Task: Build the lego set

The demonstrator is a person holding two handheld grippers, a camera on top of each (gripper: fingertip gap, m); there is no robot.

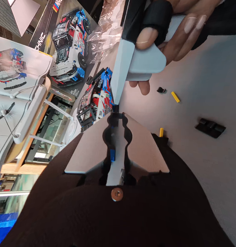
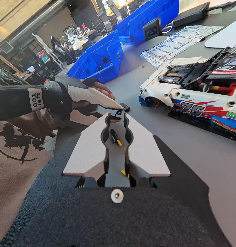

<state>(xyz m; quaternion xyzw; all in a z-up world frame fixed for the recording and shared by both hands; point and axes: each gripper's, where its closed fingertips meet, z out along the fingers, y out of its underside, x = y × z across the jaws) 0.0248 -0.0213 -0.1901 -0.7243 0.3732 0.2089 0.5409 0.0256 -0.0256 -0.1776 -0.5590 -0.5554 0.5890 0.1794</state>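
Left gripper (image 2: pixel 118 113) fingers pinch small black curved plastic lego piece (image 2: pixel 118 115) at tips. Right gripper (image 2: pixel 116 116) fingers narrow, empty. Risk: shallow tip grip; nudge could pop the piece onto grey bench (image 2: pixel 174 140).

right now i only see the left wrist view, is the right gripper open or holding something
Observer: The right gripper is open, its fingers apart with nothing gripped.
Operator: anything lying under it
Observer: A black piece with a yellow axle lies on the table, showing between its fingers.
Operator: what's past the car
Observer: Beyond the car, a sticker sheet lies flat on the table, with blue bins to its left.
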